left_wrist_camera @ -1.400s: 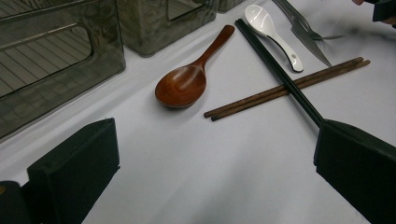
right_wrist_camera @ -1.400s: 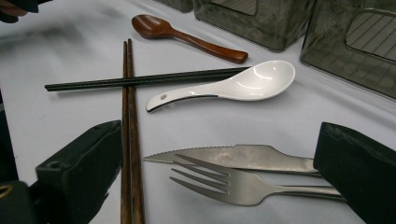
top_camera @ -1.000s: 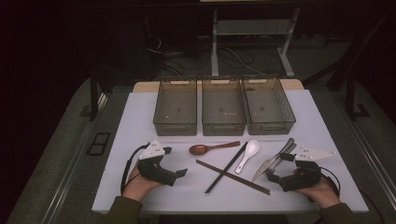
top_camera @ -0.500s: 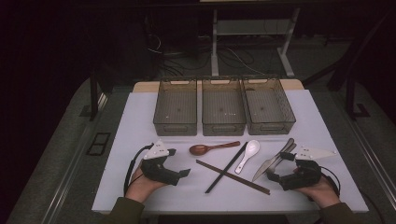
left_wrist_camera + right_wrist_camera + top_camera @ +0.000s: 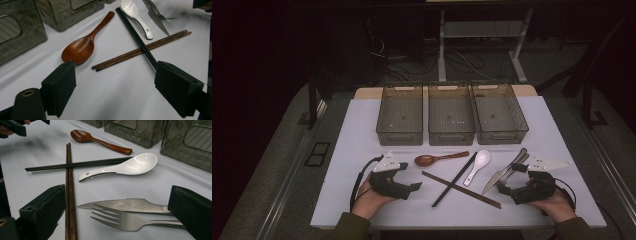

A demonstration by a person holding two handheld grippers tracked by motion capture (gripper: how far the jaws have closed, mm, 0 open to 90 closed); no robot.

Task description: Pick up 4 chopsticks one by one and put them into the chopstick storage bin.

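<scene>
Jaws of left gripper (image 5: 416,186) are narrowing — still apart, pinching nothing — while nearing wooden spoon (image 5: 82,46); right gripper (image 5: 115,220) is waiting spread.

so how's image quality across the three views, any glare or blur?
High view: dim, surroundings nearly black, white table evenly lit, soft detail. Left gripper view: sharp on wooden spoon, glare on white spoon, jaws close up slightly soft. Right gripper view: crisp fork and knife, highlights on white spoon bowl, far hand blurred.
</scene>
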